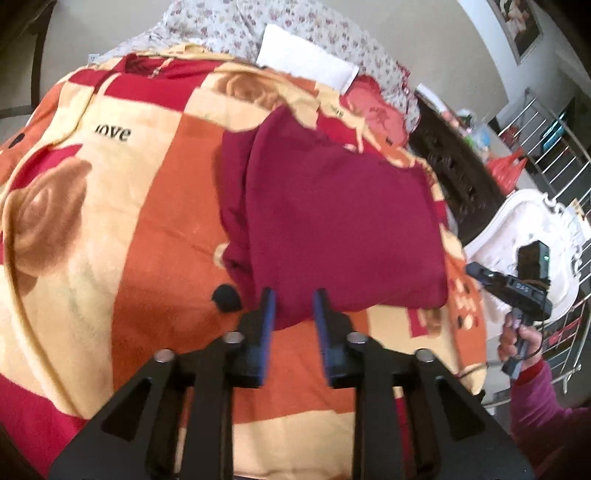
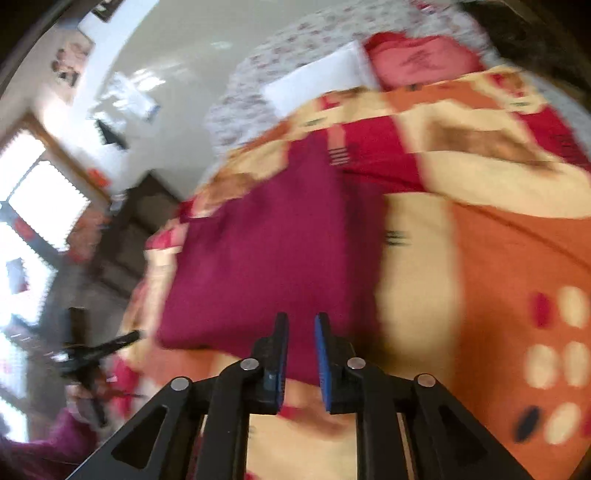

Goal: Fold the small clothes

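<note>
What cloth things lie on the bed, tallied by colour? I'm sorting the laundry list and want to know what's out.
Maroon: 1, the folded garment
Orange, red and cream: 1, the patterned blanket under it
White: 1, the pillow
Pink-red: 1, the cushion
Floral print: 1, the sheet at the far end
Total: 5

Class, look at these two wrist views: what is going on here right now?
A person is folding clothes on a bed using two handheld grippers. A maroon garment lies folded on the orange, red and cream blanket. The left gripper hovers at the garment's near edge, jaws slightly apart and holding nothing. The right gripper, in a blurred view, also looks open and empty near the garment. The fold appears largely done.
</note>
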{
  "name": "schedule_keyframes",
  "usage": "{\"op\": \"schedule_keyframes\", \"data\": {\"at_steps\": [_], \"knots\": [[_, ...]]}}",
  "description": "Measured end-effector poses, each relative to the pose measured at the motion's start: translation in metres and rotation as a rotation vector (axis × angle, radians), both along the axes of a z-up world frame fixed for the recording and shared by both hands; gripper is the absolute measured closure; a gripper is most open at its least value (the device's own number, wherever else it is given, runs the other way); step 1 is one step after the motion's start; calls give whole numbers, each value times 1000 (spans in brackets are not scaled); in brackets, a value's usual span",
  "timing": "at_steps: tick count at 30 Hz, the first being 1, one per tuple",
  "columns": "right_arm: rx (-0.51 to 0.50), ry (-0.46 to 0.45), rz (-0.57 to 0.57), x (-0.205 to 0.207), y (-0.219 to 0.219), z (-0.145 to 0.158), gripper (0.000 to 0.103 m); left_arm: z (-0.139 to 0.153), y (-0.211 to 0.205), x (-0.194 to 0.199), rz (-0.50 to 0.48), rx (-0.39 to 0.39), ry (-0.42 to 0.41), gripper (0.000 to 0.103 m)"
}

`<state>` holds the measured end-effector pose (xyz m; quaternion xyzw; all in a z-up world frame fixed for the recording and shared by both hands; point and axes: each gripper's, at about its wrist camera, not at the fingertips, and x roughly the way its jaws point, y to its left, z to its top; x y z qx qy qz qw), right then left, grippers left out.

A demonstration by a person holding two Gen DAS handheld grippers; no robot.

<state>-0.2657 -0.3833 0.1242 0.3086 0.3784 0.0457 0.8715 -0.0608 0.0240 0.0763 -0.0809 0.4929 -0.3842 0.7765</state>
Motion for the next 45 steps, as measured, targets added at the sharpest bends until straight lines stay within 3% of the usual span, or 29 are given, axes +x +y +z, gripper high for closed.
{"op": "schedule_keyframes", "data": {"at_steps": [2, 4, 8, 13, 21, 26, 29, 33, 41, 42, 43, 45], "knots": [[4, -5, 61, 29, 22, 0, 87, 6, -5, 0, 10, -23, -12, 62], [5, -30, 130, 64, 50, -2, 87, 6, -11, 1, 30, -13, -21, 56], [-12, -33, 202, 124, 90, -9, 87, -7, -32, 7, 68, 66, -14, 56], [-114, 15, 278, 186, 135, -19, 87, -31, -40, 12, 136, 166, -13, 56], [-235, -3, 350, 258, 176, -19, 87, -51, -43, 21, 165, 211, -11, 56], [-292, -3, 298, 295, 187, -34, 87, -55, -43, 25, 169, 206, 3, 52], [-311, 32, 298, 312, 194, -48, 87, -59, -38, 25, 187, 192, 3, 49], [-252, 38, 297, 318, 187, -53, 87, -65, -30, 25, 216, 154, 40, 47], [-227, 16, 316, 288, 183, -38, 87, -68, -24, 9, 243, 136, 15, 46], [-228, 10, 322, 285, 183, -40, 84, -68, -22, 7, 249, 128, 15, 46], [-240, 10, 330, 283, 185, -46, 74, -68, -22, 5, 252, 120, 15, 45], [-250, 13, 342, 283, 186, -57, 70, -70, -18, 2, 257, 95, 15, 44]]}}
